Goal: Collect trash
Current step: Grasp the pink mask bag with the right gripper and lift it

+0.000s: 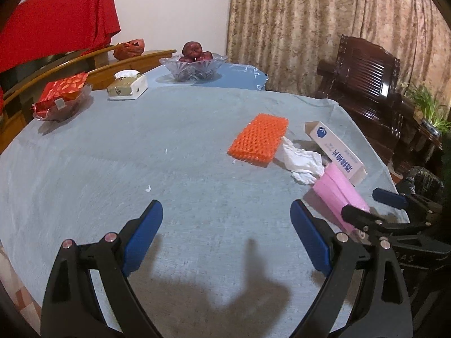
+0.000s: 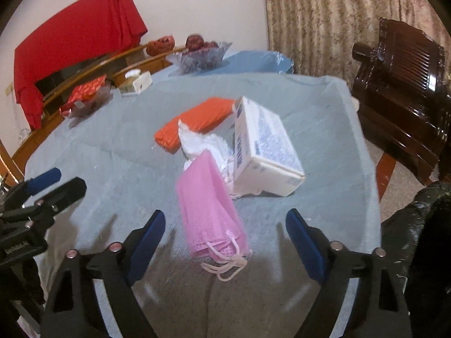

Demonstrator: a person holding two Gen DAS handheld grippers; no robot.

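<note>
Trash lies on the blue-grey tablecloth (image 1: 112, 152): a folded pink face mask (image 2: 210, 211) (image 1: 338, 190), a crumpled white tissue (image 1: 301, 162) (image 2: 203, 140), a white and blue carton (image 1: 335, 148) (image 2: 265, 146) and an orange foam net (image 1: 259, 139) (image 2: 197, 119). My right gripper (image 2: 225, 229) is open, its fingers on either side of the mask's near end, just above the cloth. My left gripper (image 1: 227, 225) is open and empty over bare cloth, left of the mask. The right gripper also shows at the right edge of the left wrist view (image 1: 369, 205).
At the far side stand a glass fruit bowl (image 1: 193, 66), a tissue box (image 1: 128, 86) and a dish with red packets (image 1: 60, 100). A dark wooden armchair (image 1: 366, 84) stands right of the table. A black bag (image 2: 422, 225) hangs by the table's right edge.
</note>
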